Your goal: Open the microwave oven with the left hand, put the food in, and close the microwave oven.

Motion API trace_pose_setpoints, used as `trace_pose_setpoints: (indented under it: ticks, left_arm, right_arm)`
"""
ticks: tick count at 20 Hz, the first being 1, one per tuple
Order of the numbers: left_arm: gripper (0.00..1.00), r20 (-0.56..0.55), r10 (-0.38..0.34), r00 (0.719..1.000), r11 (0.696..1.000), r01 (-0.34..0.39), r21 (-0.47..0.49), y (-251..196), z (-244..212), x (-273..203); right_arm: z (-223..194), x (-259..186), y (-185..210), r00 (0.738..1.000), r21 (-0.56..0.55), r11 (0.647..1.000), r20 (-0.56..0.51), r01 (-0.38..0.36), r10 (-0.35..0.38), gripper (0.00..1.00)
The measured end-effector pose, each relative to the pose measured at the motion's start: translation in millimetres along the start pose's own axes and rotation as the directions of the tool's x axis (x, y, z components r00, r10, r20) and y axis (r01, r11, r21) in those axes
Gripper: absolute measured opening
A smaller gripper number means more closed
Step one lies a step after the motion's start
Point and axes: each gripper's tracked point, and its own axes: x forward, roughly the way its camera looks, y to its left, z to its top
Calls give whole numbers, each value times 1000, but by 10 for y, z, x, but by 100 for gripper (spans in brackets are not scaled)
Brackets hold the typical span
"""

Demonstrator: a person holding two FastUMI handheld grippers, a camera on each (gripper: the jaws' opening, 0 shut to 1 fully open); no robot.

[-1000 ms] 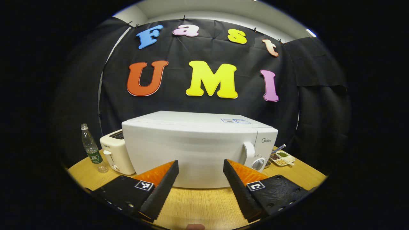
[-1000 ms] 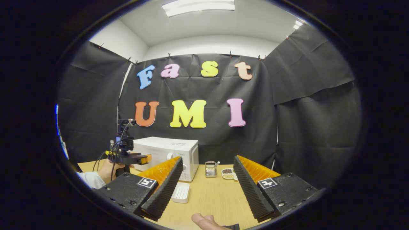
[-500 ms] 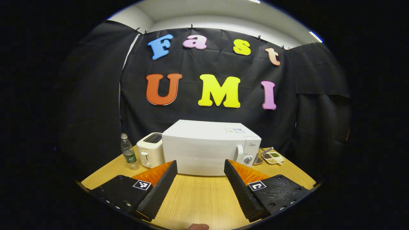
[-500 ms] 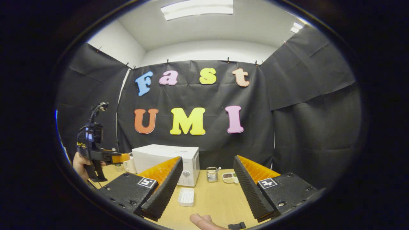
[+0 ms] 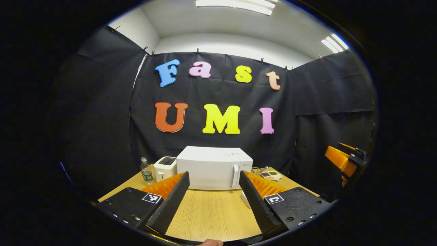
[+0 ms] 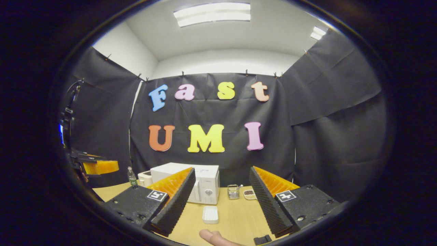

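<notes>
The white microwave (image 5: 214, 167) stands at the back of the wooden table (image 5: 211, 215) with its door shut and its handle (image 5: 235, 176) at the right. It appears again as the microwave (image 6: 205, 182) in the right gripper view. A small white ribbed tray (image 6: 210, 214) lies on the table in front of it; whether it holds food I cannot tell. My left gripper (image 5: 213, 177) is open and empty, well back from the microwave. My right gripper (image 6: 221, 176) is also open and empty, held above the table's near part. The left gripper (image 6: 99, 166) shows at the far left, the right gripper (image 5: 343, 159) at the far right.
A white toaster (image 5: 165, 168) and a plastic bottle (image 5: 146, 172) stand left of the microwave. To its right are a small metal basket (image 6: 233, 192) and a divided dish (image 5: 271, 175) of seeds. A fingertip (image 6: 215, 237) and a small black object (image 6: 263, 240) sit at the near edge.
Both grippers have drawn back from the microwave, the left one much farther, so the microwave looks smaller. Both stay open. The door has stayed shut.
</notes>
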Motion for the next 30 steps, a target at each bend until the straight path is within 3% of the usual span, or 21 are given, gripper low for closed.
trace_pose_setpoints:
  ticks: [1, 2, 4, 8, 12, 14, 15, 16, 18, 19, 20, 23, 24, 25, 28, 29, 30]
  left_arm:
    - [93, 3, 6, 1000, 1000, -6, 6, 11, -21, -107]
    - [93, 8, 18, 1000, 1000, -18, 14, 46, -56, -207]
    - [93, 39, 66, 997, 997, -67, 26, 161, -104, -389]
    - [93, 60, 95, 994, 995, -97, 29, 215, -84, -485]
    - [94, 59, 40, 997, 999, -41, 20, 48, -74, -515]
    - [94, 58, 24, 998, 999, -26, 40, -7, -89, -531]
    - [94, 67, 26, 997, 998, -30, 52, -7, -68, -533]
    - [94, 73, 31, 997, 998, -35, 61, 4, -53, -525]
    - [93, 78, 26, 997, 997, -32, 67, -45, -63, -516]
    - [94, 75, 21, 997, 997, -26, 68, -74, -64, -521]
    - [93, 74, 19, 997, 997, -24, 67, -99, -63, -510]
    - [94, 77, 19, 997, 997, -25, 70, -149, -32, -505]
    - [94, 76, 12, 997, 997, -18, 74, -184, -32, -493]
    - [94, 78, 7, 997, 997, -13, 78, -211, -37, -491]
    - [94, 96, 3, 995, 996, -11, 84, -254, -17, -501]
    - [94, 99, 3, 995, 997, -11, 83, -249, -15, -504]
    - [94, 103, 3, 995, 997, -12, 81, -264, -8, -522]
  right_arm:
    - [-3, -43, 38, 1000, 3, 1000, 4, -11, 11, 100]
    - [-1, -86, 68, 1000, 4, 1000, 10, -21, 21, 95]
    - [-32, -176, 118, 999, 2, 1000, 21, -27, 27, 95]
    - [-144, -210, 226, 999, -35, 999, 4, -33, 33, 95]
    - [-98, -242, 241, 999, -36, 999, 17, -37, 37, 95]
    - [-80, -236, 203, 999, -44, 999, 29, -23, 24, 100]
    - [-88, -265, 204, 999, -46, 999, 34, -19, 20, 95]
    - [-81, -281, 201, 999, -45, 999, 37, -18, 20, 100]
    - [-76, -287, 183, 999, -44, 999, 39, -20, 21, 100]
    - [-89, -282, 157, 999, -41, 999, 37, -13, 15, 95]
    - [-93, -279, 148, 999, -38, 999, 34, -11, 12, 100]
    - [-90, -289, 205, 998, -19, 999, 35, -46, 47, 100]
    - [-89, -292, 213, 998, -13, 998, 35, -55, 55, 95]
    - [-83, -304, 184, 998, -15, 998, 40, -53, 54, 100]
    - [-30, -314, 106, 998, -27, 999, 65, -25, 27, 100]
    - [-13, -334, 95, 997, -27, 999, 72, -19, 20, 94]
    - [-7, -347, 117, 997, -25, 999, 73, -28, 30, 100]
